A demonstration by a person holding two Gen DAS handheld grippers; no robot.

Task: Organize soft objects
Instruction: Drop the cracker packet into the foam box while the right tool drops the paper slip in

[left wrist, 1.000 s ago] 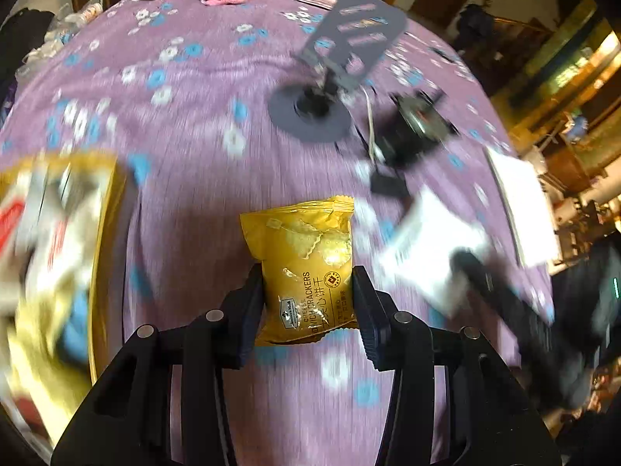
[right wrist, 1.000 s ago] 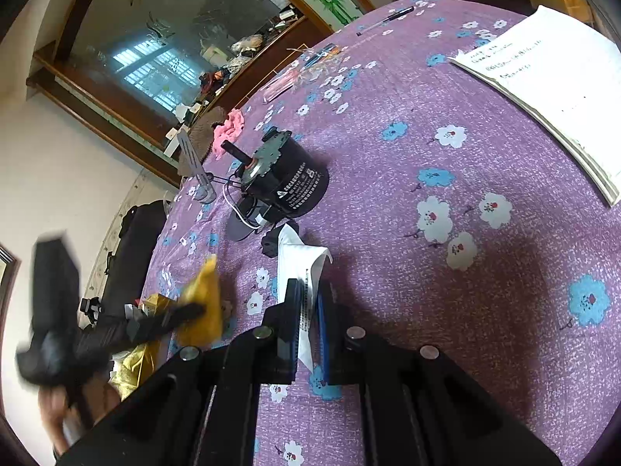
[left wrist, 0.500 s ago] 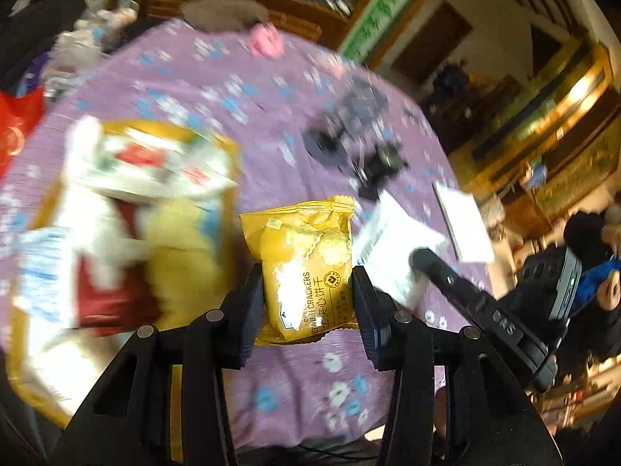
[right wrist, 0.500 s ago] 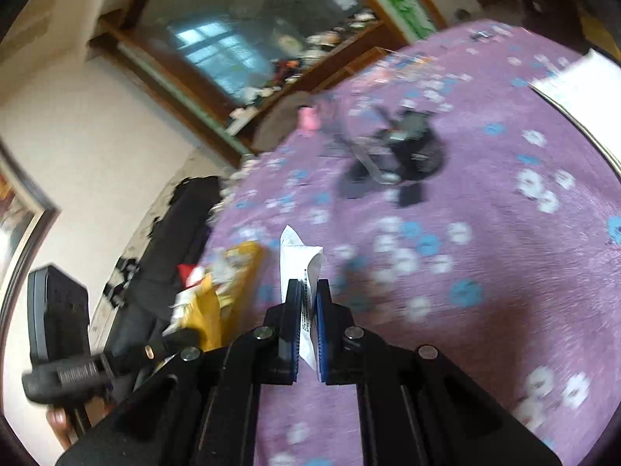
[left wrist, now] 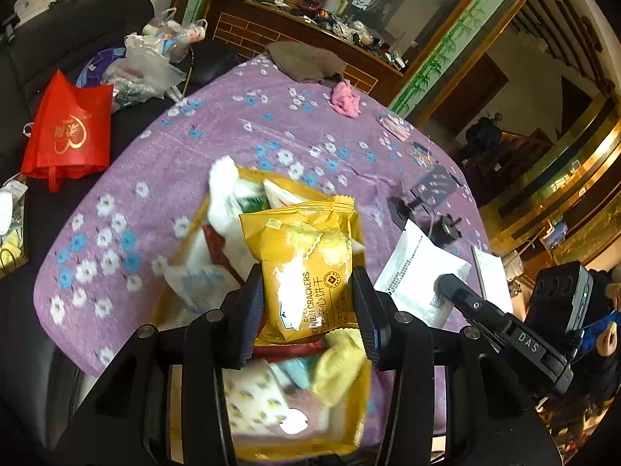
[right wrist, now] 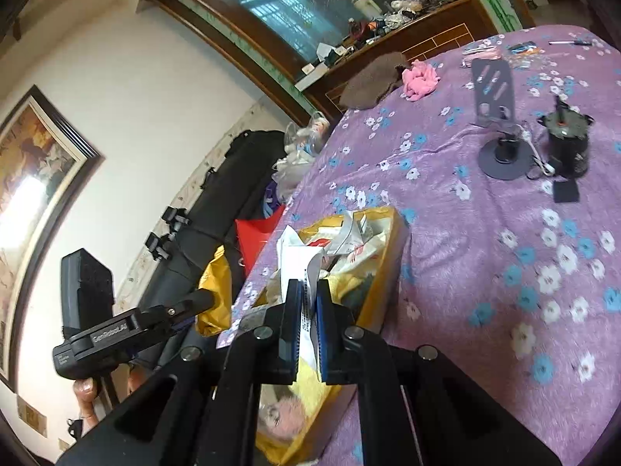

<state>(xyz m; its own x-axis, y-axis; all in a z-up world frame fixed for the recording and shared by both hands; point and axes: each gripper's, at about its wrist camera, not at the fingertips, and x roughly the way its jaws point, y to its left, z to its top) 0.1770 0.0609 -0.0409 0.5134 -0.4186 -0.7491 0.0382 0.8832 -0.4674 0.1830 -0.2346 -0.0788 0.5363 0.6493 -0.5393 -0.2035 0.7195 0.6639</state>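
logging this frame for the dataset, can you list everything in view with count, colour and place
cracker packet: 1, yellow, held above the box
white packet: 1, white, held right of the box
box: 1, yellow, full of packets, near table edge
tablecloth: 1, purple with flowers, over the table
pink cloth: 1, pink, far end
brown cloth: 1, brown, far end
stand: 1, grey, mid table
canister: 1, black, beside the stand
red bag: 1, red, off the table, left
left hand-held gripper: 1, black, shut on the cracker packet
right hand-held gripper: 1, black, shut on the white packet
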